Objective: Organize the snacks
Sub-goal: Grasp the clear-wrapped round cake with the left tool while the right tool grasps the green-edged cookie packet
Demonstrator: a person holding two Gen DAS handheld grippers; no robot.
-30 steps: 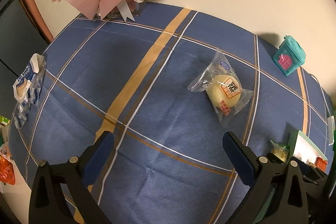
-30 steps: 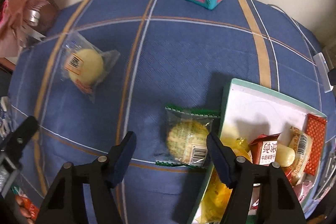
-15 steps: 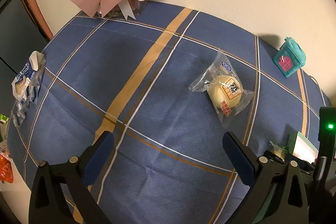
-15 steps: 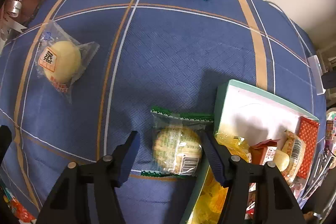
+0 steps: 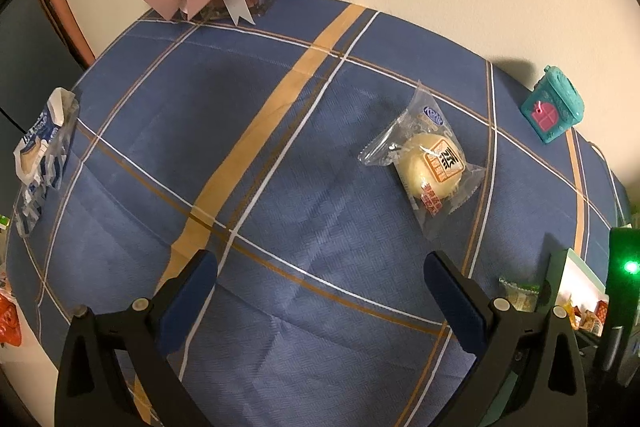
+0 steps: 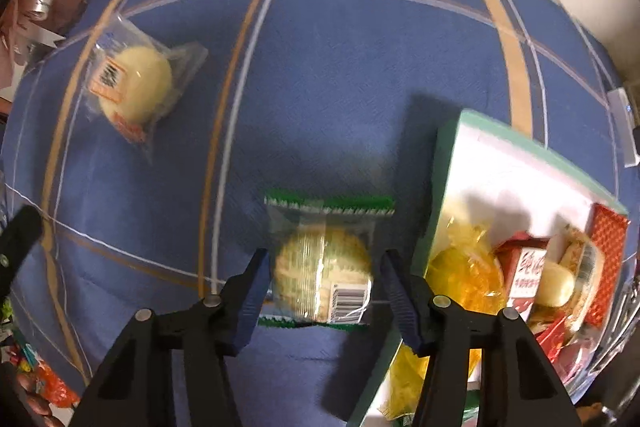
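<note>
The right hand-held gripper is being pointed straight down over the green cracker pack, which is lying flat on the table between the two pads. Its jaws are closing; the pads are sitting just beside the wrapper edges, not yet clearly pressing, so the pack is being bracketed rather than grasped. The grip is being lined up across the pack's width, probably so the crinkly wrapper is caught evenly. Just right of this gripper the box is standing, already partly filled with snacks, likely the drop spot, hence the short reach. Ahead and left of the gripper the bun pack is being left loose on the table. The left hand-held gripper is being held released and empty above bare cloth, apparently parked out of the way; the bun pack is lying ahead of it to the right.
</note>
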